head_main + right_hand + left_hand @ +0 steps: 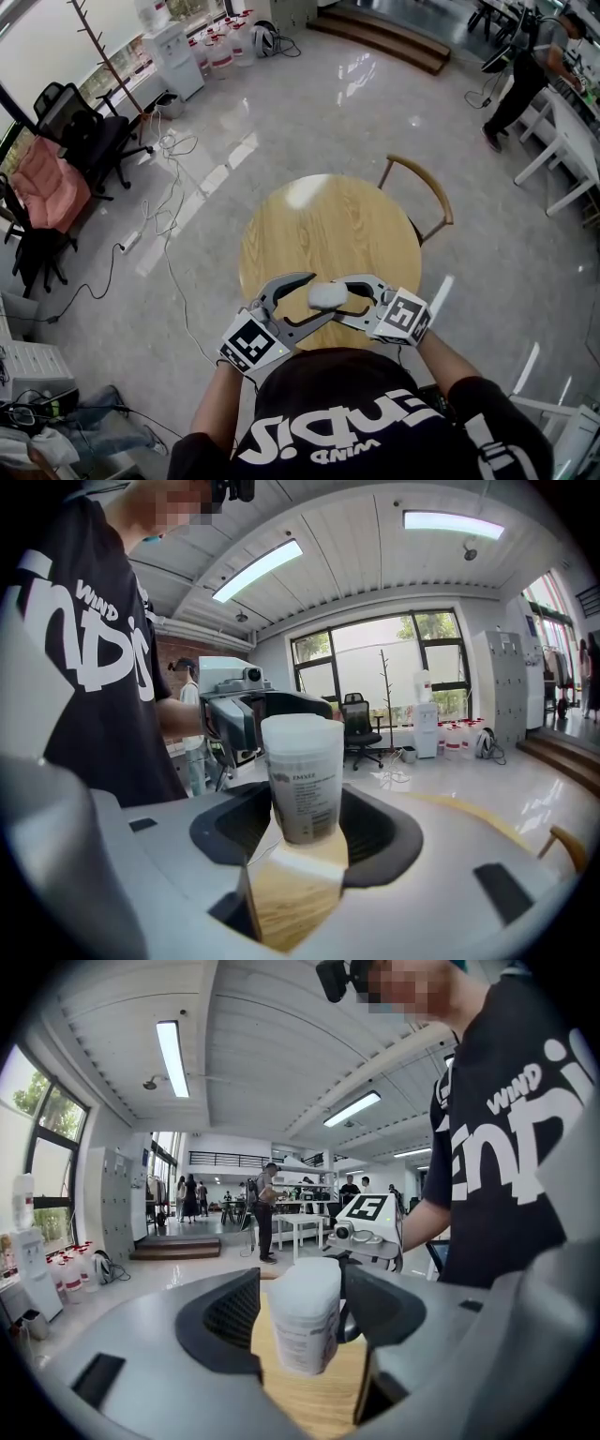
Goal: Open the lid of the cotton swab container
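Tub [328, 295] sits upright at the table's [328, 216] 6 o'clock edge, lid [300, 728] still on. Right gripper [302, 808] reaches in from 4 o'clock and pinches its body. Left gripper [302, 1302] reaches in from 8, jaws gaping wide around the tub, not squeezing. Lid's at 12 o'clock of both.

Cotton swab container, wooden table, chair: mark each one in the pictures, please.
cotton swab container [302, 794], right gripper view, labelled side wall.
wooden table [323, 225], head view, bare top.
chair [433, 178], head view, curved backrest.
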Demonstrator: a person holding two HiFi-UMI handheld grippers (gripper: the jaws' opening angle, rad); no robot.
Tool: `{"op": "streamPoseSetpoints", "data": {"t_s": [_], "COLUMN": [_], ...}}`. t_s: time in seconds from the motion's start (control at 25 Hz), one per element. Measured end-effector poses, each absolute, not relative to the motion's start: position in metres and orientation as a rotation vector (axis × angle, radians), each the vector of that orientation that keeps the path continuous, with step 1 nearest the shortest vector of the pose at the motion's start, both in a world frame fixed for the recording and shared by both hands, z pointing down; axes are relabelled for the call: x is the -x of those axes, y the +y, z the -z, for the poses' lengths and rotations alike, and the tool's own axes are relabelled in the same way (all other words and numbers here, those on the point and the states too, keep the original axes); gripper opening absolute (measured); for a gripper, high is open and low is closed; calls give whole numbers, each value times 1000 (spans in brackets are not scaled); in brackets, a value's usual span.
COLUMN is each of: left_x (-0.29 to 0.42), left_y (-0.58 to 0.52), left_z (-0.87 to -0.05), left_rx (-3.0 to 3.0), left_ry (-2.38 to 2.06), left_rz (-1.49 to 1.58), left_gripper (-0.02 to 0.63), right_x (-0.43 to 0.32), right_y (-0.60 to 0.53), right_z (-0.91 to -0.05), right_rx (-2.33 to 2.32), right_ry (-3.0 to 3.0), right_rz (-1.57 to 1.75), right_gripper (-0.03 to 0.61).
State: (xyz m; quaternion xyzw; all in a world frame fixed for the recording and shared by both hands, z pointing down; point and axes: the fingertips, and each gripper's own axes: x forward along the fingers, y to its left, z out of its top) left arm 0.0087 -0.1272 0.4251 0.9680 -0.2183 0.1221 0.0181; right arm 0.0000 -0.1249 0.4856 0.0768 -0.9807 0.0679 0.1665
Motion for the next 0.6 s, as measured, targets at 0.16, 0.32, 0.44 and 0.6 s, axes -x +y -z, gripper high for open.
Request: {"op": "streamPoseSetpoints", "data": {"t_s": [0.16,0.32,0.44,0.6], "left_x": [-10,-12,-14,-9], "left_y": [-130,-131,-130,-133], "left_z": [-425,-427,-428,-428], "left_rx": [-3017,-3019,-3014,-3002], "left_ry": [-676,-662,-655,-641], "left_rz": [-373,-379,-375,-366], "left_gripper": [278,278,275,265], "right_x": [2,3,3,7], "right_y": [-123,-123,-122,-125], "right_z": [-486,-486,-487,-488], "right_rx": [-198,-184,-180,-181], "right_ry": [-2795,-2795,-2793,-2789], "right_rz": [-193,-194,-192,-189], "right_gripper": [224,224,224,224]}}
